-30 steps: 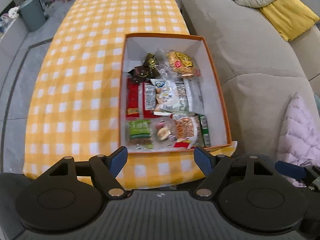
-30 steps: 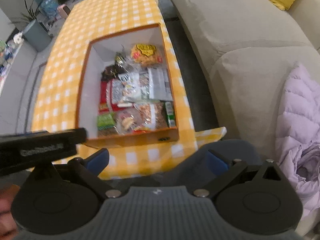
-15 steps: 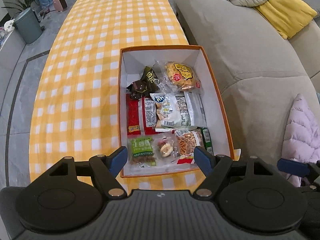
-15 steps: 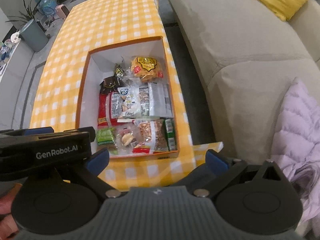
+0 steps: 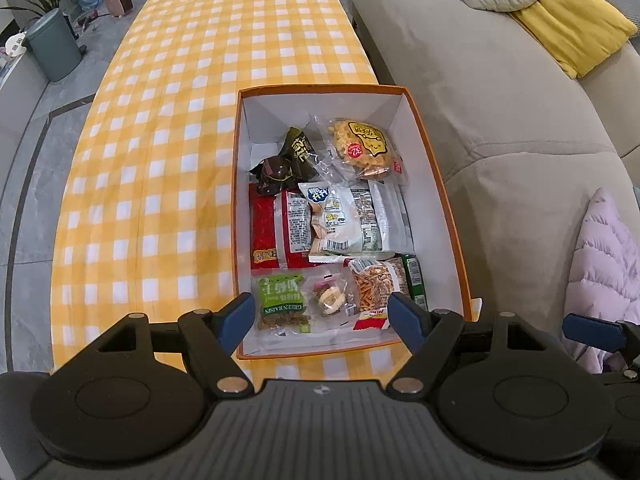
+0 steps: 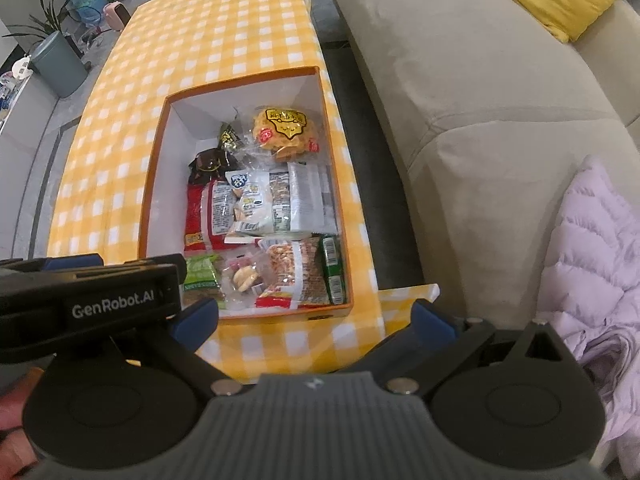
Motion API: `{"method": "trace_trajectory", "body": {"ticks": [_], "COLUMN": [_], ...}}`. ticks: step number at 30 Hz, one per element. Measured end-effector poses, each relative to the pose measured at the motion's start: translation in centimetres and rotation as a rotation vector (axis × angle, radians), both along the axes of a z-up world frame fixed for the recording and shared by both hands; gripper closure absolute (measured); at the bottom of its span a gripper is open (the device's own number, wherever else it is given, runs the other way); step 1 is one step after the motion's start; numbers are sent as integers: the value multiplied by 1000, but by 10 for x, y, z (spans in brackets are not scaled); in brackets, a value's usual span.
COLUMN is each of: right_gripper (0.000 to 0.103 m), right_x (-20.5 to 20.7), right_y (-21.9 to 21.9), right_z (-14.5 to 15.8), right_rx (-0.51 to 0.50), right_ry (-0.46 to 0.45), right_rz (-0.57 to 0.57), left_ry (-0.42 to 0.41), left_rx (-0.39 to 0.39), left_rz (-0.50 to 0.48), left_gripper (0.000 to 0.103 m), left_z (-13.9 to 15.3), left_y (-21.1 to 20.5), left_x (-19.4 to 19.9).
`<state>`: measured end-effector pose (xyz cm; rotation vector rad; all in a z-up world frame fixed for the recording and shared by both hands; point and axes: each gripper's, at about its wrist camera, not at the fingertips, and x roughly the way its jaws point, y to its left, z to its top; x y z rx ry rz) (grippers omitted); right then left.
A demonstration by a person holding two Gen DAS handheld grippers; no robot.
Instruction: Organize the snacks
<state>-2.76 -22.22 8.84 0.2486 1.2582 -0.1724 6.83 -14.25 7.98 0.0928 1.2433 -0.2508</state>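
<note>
An orange box [image 5: 436, 168] with white inner walls [image 6: 160, 184] stands on the yellow checked table, near its front right corner. Several snack packets lie inside: a yellow crisp bag [image 5: 362, 148] at the back, a red packet [image 5: 276, 232], a white bun packet [image 5: 340, 220], a green raisin packet [image 5: 282, 304] and a peanut packet [image 5: 374, 286] at the front. My left gripper [image 5: 321, 312] is open and empty above the box's near edge. My right gripper [image 6: 314, 320] is open and empty, hovering before the box's near right corner.
A beige sofa [image 5: 500, 128] runs along the right with a yellow cushion [image 5: 576, 28] and a lilac quilted jacket [image 6: 592, 264]. The checked tablecloth [image 5: 180, 140] spreads left of the box. A grey bin [image 5: 54, 50] and a plant stand on the floor far left.
Both grippers have moved forward towards the box, which now lies closer and lower in both views. Both stay open and empty.
</note>
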Motion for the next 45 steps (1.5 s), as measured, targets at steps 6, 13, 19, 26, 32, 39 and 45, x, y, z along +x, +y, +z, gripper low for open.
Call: {"method": "trace_trajectory", "body": {"ticks": [6,13,19,26,32,39,45], "right_gripper": [3,3,3,3,3,3,3], "right_x": [0,-1,0,1,1,-3,-5], "right_y": [0,2,6,12,14,14,16], "right_z": [0,0,4,6,8,15,20], "right_rx": [-6,-5,-21,-29,-28,-25,-34], "right_ry": [1,-3,-15,-21,-28,-46,-53], "right_rz": [7,8,17,27,32,32,34], "left_ry": [5,-3,-6,-10,-16,-35,-38], "left_rx": [-8,-14,-12,-10,-18,-24,-34], "left_rz": [-3,4,14,18,18,11,6], "left_gripper": [15,15,15,15,15,15,15], "left_z": [-1,1,3,6,9,16,19], "left_y": [2,4,8,11,15,14,15], "left_x": [0,-1,-1,-2,-3,-6,-7]}}
